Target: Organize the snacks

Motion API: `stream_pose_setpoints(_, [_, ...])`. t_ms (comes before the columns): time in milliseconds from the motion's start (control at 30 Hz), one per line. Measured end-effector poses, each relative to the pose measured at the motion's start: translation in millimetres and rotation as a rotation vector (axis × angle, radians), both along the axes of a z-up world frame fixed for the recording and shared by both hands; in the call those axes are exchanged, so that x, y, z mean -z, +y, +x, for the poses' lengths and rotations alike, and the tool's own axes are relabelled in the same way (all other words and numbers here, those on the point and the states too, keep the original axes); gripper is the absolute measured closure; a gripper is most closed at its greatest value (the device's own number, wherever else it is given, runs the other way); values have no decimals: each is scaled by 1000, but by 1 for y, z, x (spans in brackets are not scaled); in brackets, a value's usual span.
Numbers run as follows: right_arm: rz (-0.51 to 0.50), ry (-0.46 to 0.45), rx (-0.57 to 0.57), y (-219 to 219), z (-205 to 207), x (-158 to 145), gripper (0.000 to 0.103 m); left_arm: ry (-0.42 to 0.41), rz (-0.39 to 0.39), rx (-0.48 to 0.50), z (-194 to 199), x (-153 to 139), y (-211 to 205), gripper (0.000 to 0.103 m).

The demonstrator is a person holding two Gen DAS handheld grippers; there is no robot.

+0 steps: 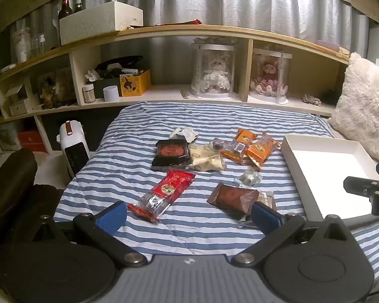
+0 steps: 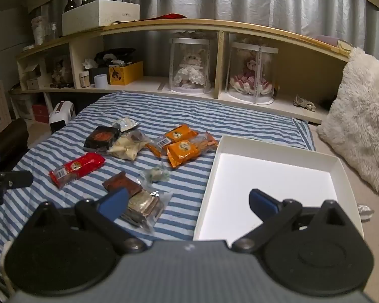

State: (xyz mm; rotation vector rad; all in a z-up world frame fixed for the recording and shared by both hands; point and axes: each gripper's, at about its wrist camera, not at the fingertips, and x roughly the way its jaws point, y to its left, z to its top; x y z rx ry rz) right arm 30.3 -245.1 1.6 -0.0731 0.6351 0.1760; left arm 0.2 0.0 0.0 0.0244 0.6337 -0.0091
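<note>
Several snack packs lie on a blue-striped blanket (image 1: pixel 149 116). A red pack (image 1: pixel 164 192) lies nearest, with a brown pack (image 1: pixel 232 197), a black pack (image 1: pixel 170 154), a cream pack (image 1: pixel 206 157), a small green pack (image 1: pixel 250 178) and two orange packs (image 1: pixel 255 149). A white box (image 1: pixel 300 174) sits to the right; it looks empty in the right wrist view (image 2: pixel 273 174). My left gripper (image 1: pixel 189 216) is open and empty above the blanket's near edge. My right gripper (image 2: pixel 189 200) is open and empty, straddling the box's left wall, beside the brown pack (image 2: pixel 121 184) and a clear biscuit pack (image 2: pixel 146 205).
A curved wooden shelf (image 1: pixel 164 96) behind the bed holds boxes, bottles and two cased dolls. A white fluffy pillow (image 1: pixel 361 106) lies at the right. A white heater (image 1: pixel 73 146) stands on the floor at the left. A dark cushion (image 1: pixel 10 176) is near left.
</note>
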Motion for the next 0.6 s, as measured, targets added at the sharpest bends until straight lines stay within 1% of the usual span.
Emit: stream_pose_setpoints(600, [-12, -7, -7, 0, -1, -2, 1, -4, -8, -1, 0, 0, 0, 0])
